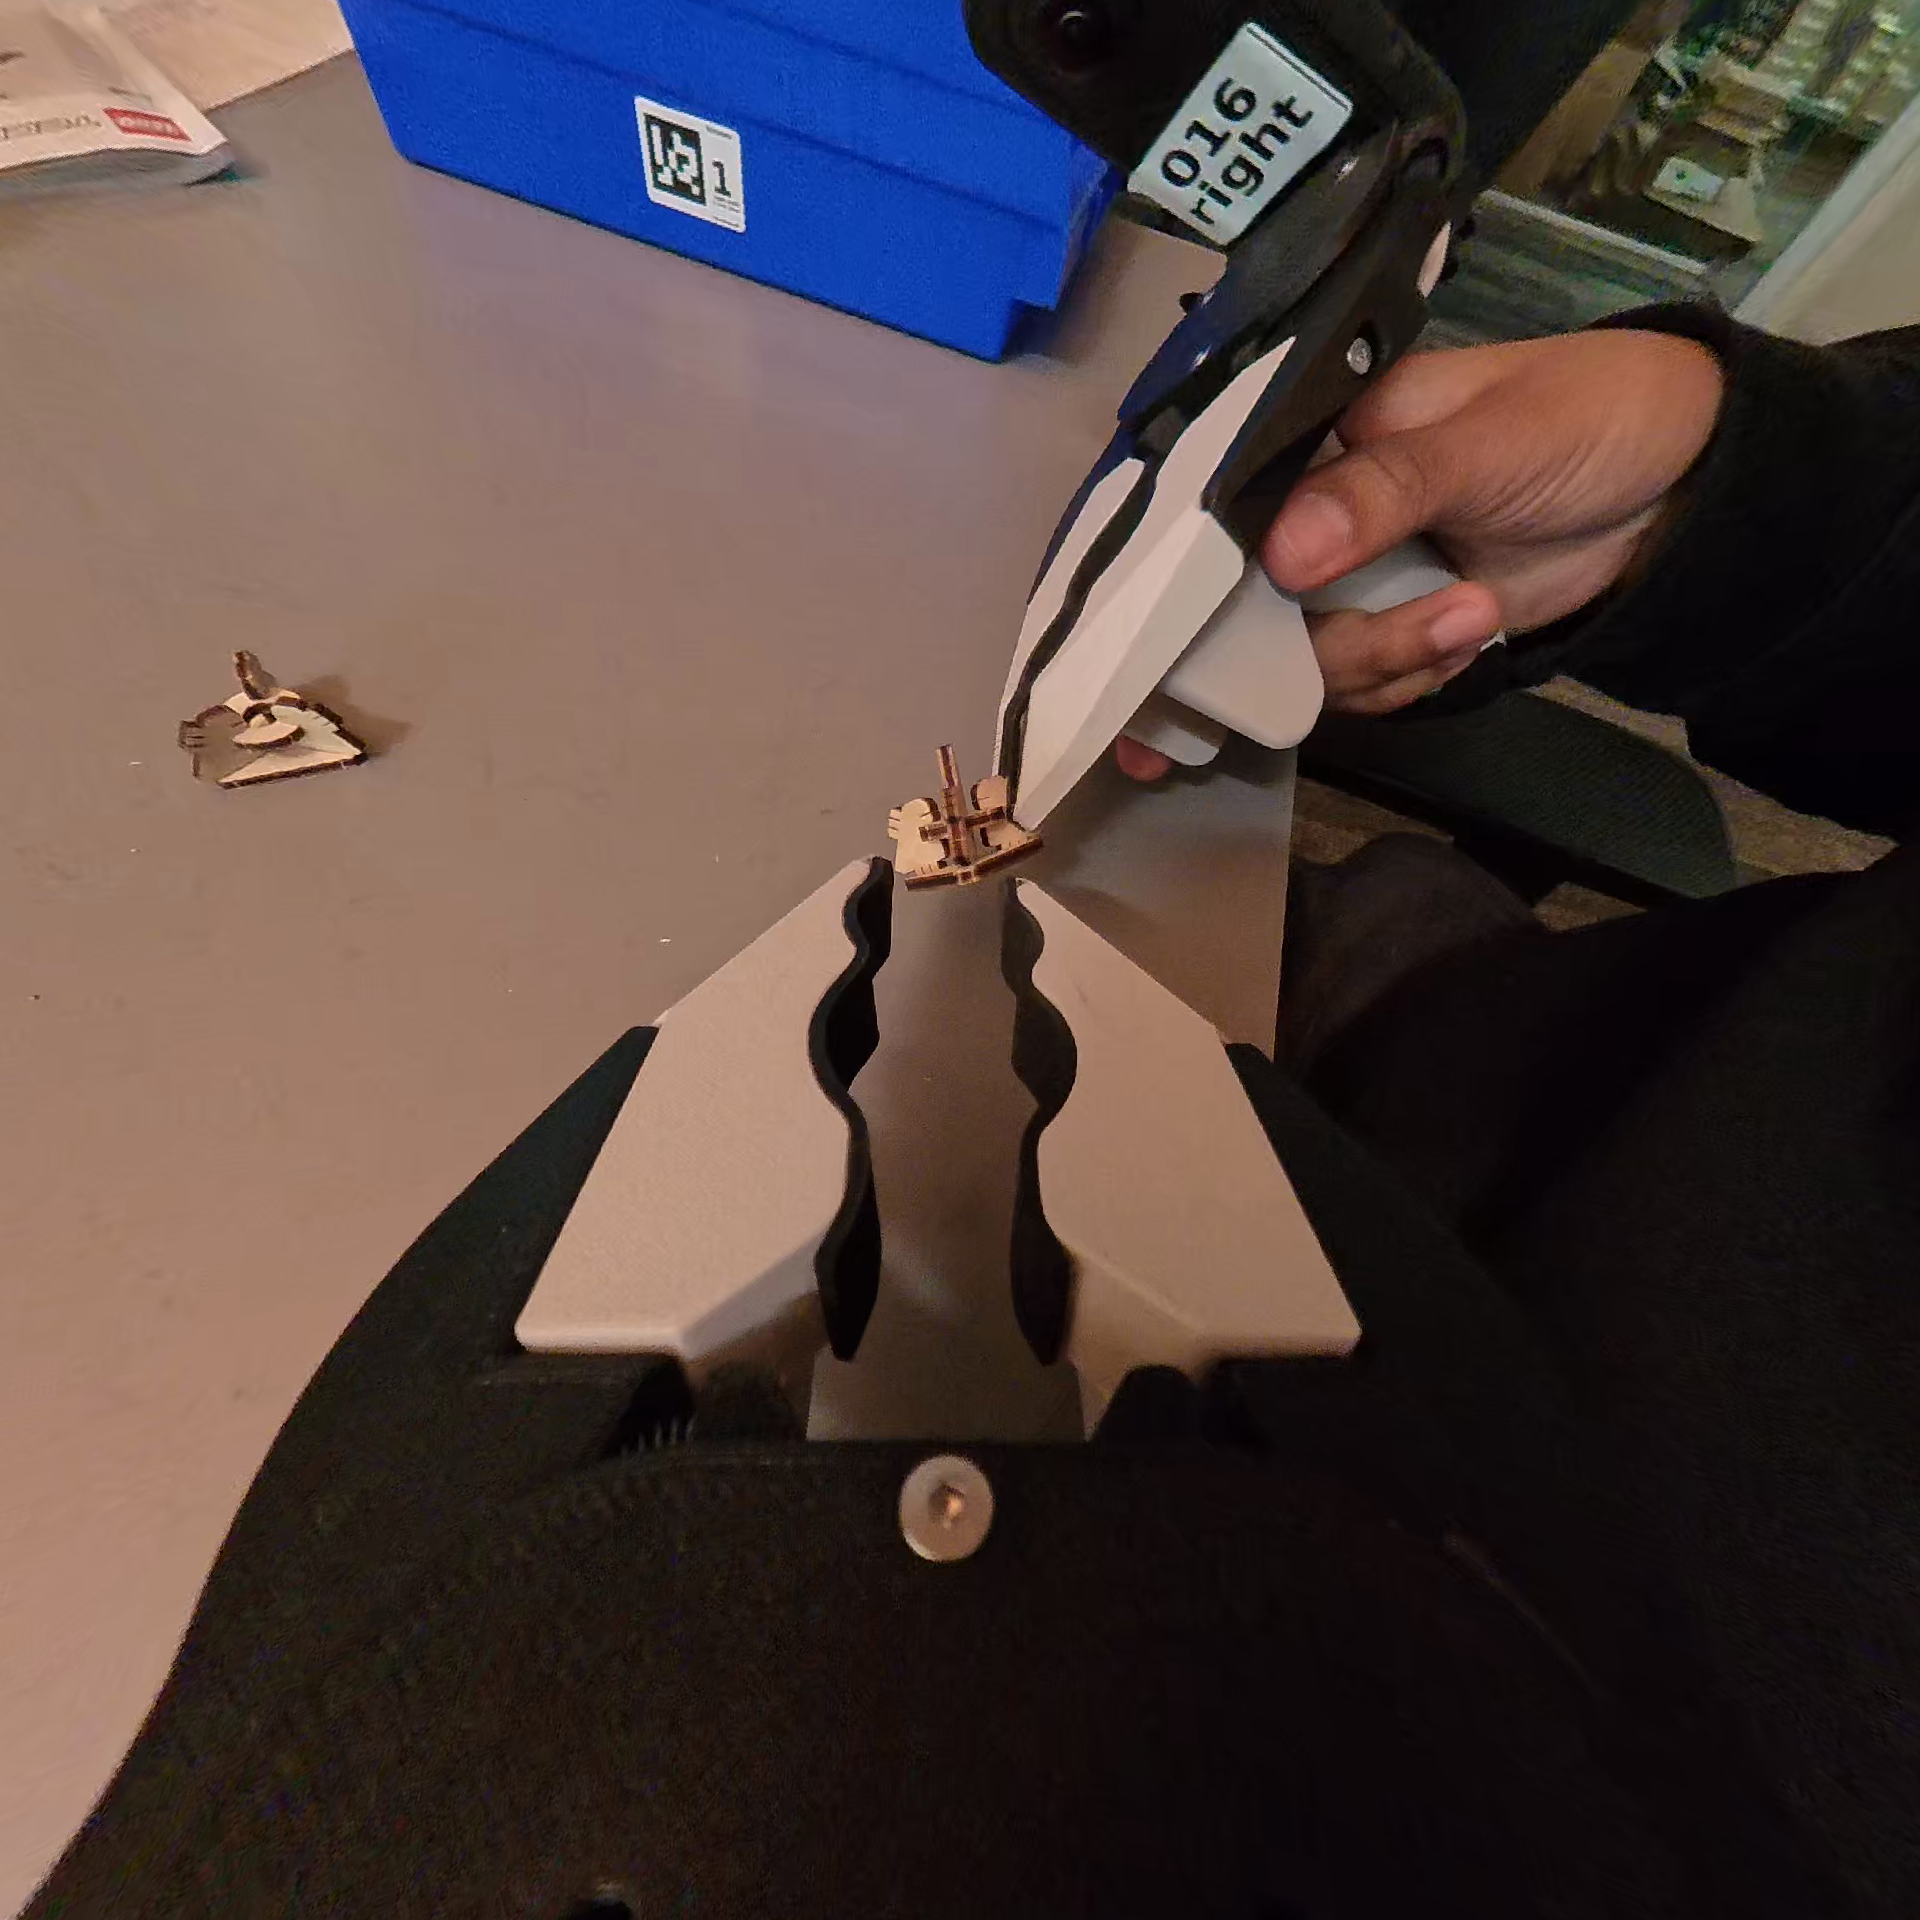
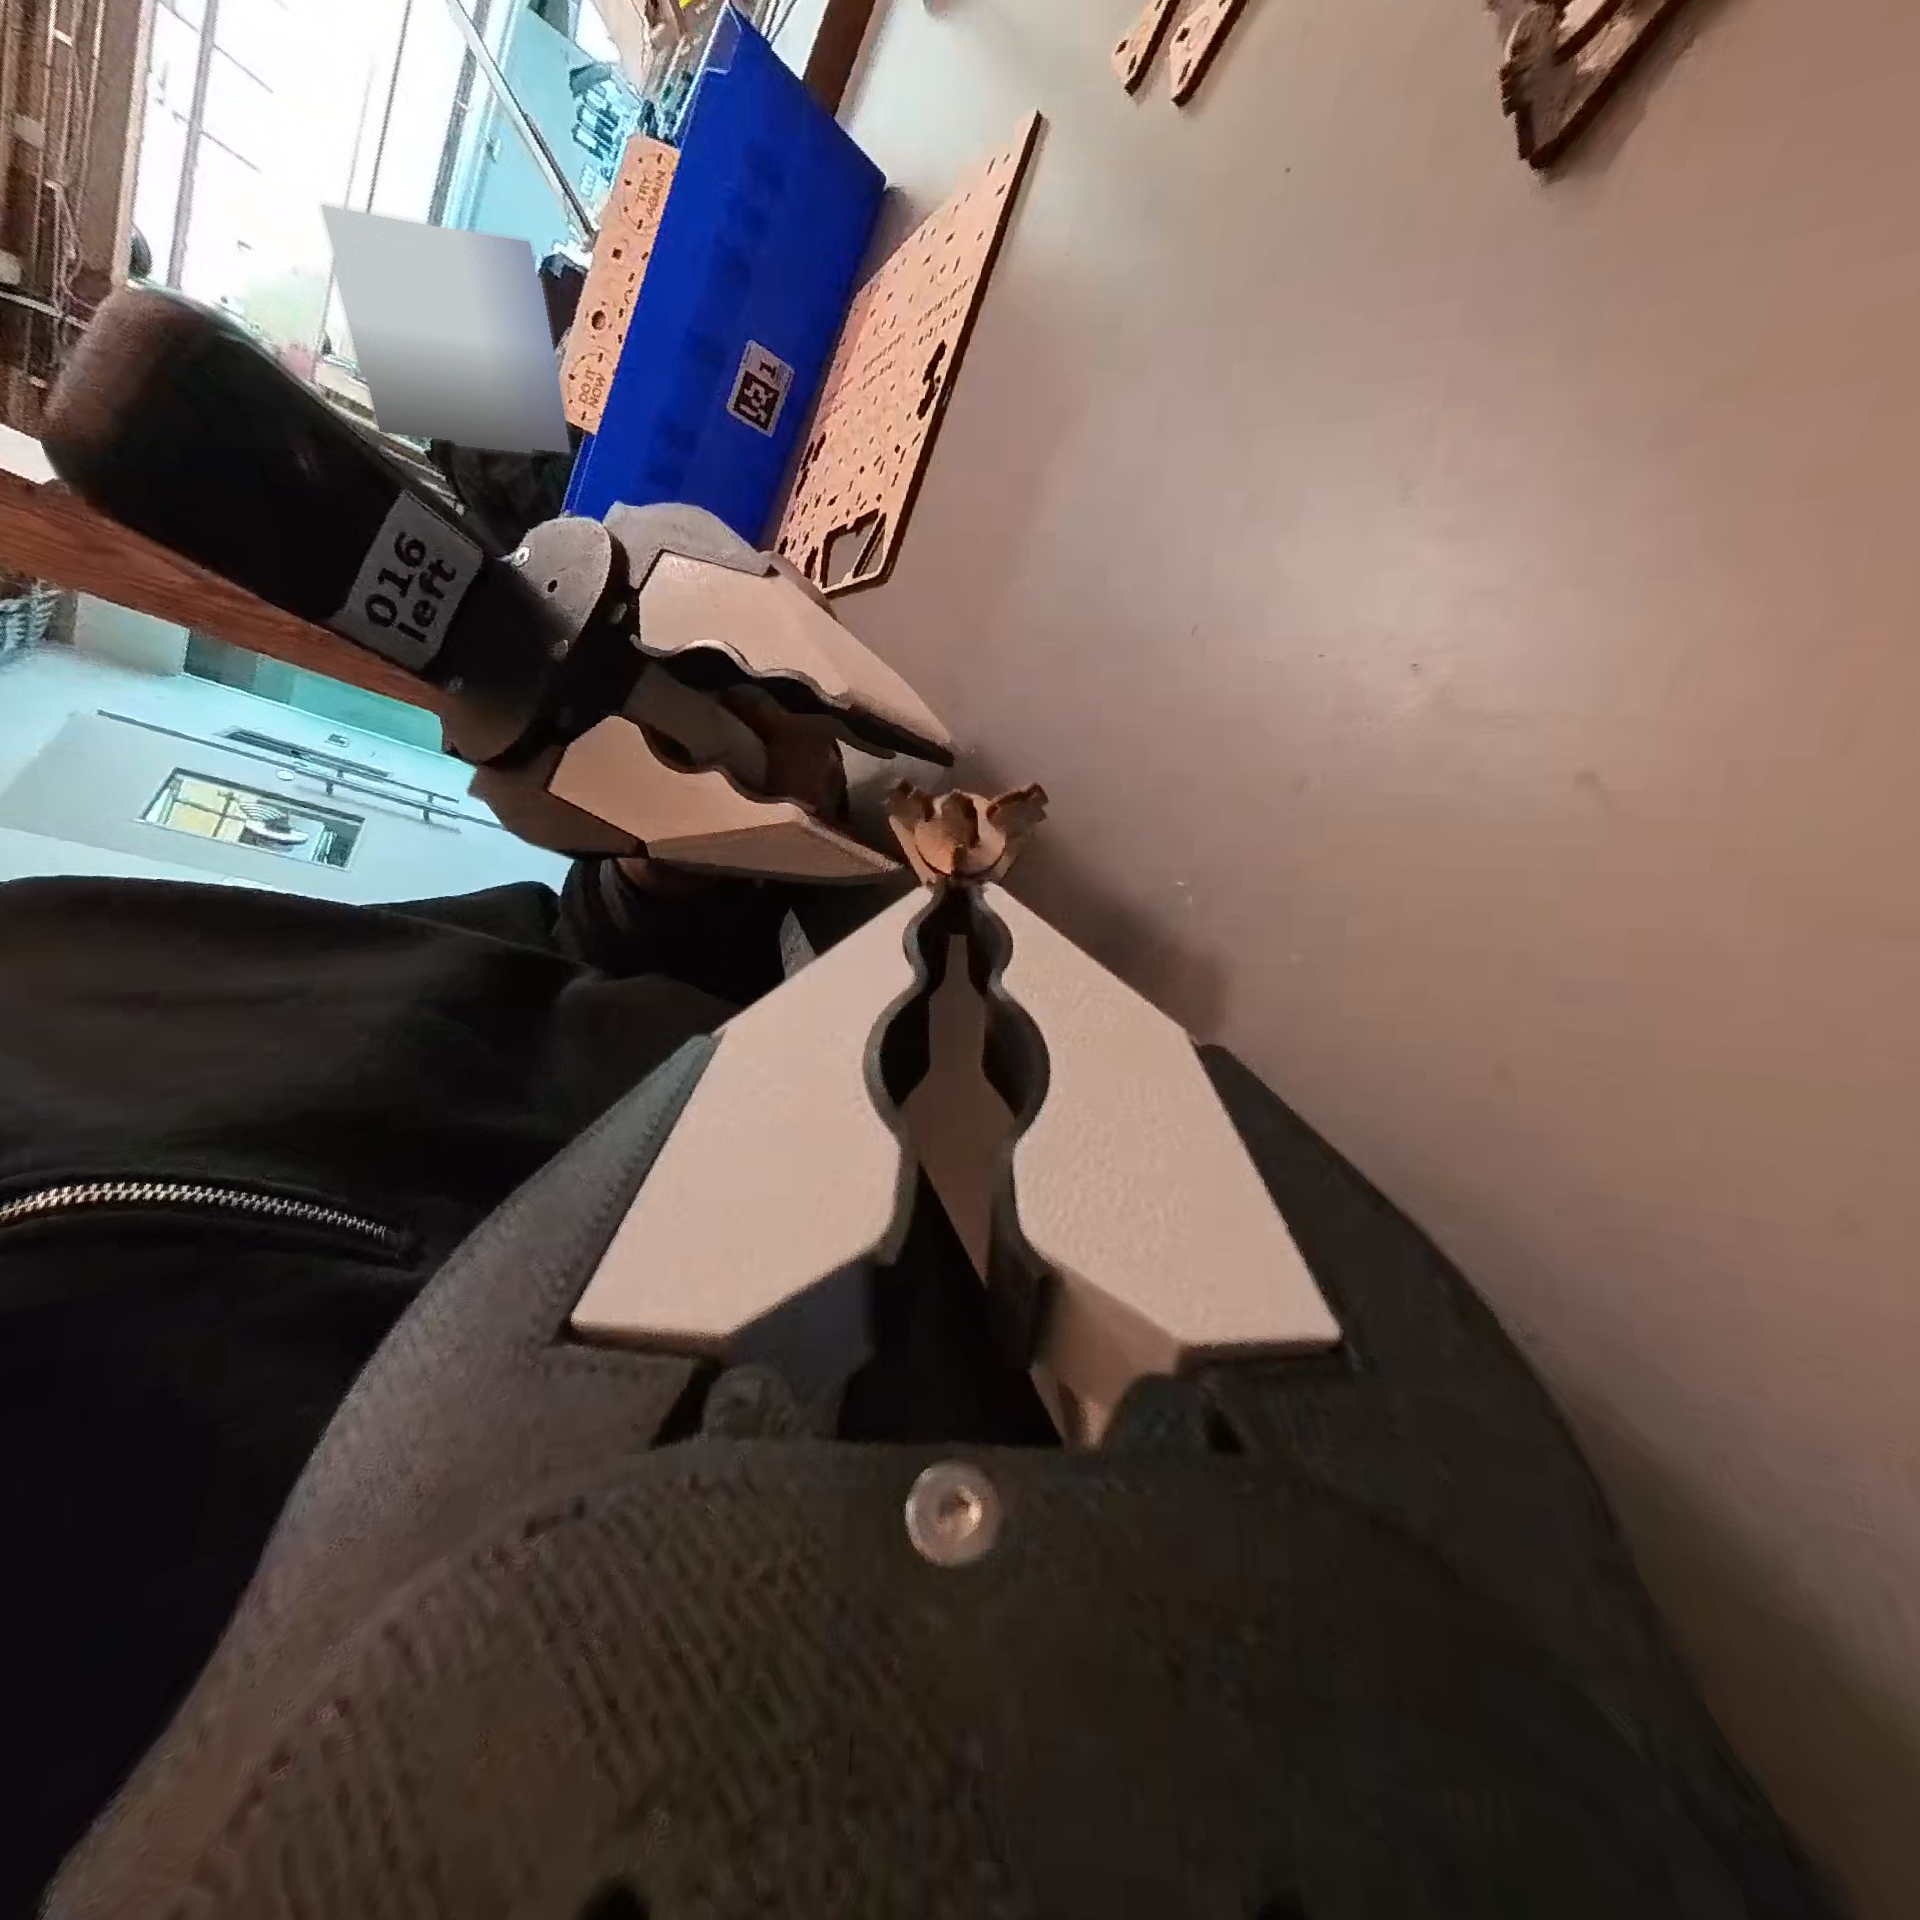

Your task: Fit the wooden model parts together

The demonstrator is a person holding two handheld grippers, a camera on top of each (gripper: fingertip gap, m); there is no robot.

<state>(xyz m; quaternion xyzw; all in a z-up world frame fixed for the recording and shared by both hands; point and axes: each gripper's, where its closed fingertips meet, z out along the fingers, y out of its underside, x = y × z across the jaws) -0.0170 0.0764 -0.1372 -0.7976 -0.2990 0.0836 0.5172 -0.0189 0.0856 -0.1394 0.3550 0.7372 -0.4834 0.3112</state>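
A small wooden assembly of slotted laser-cut pieces, with a peg standing up from it, hangs just above the grey table. My right gripper is shut on its edge; in the left wrist view it comes down from the upper right, held by a hand. The assembly sits right at its fingertips. My left gripper is open, its two tips just short of the assembly on either side and not pressing on it. It also shows in the right wrist view, open beside the piece.
A second small wooden assembly lies on the table to the left. A blue bin stands at the back, with papers at the far left. A cut-out wooden sheet and loose wooden parts lie farther off. Less than 4 cm separates the two grippers' tips.
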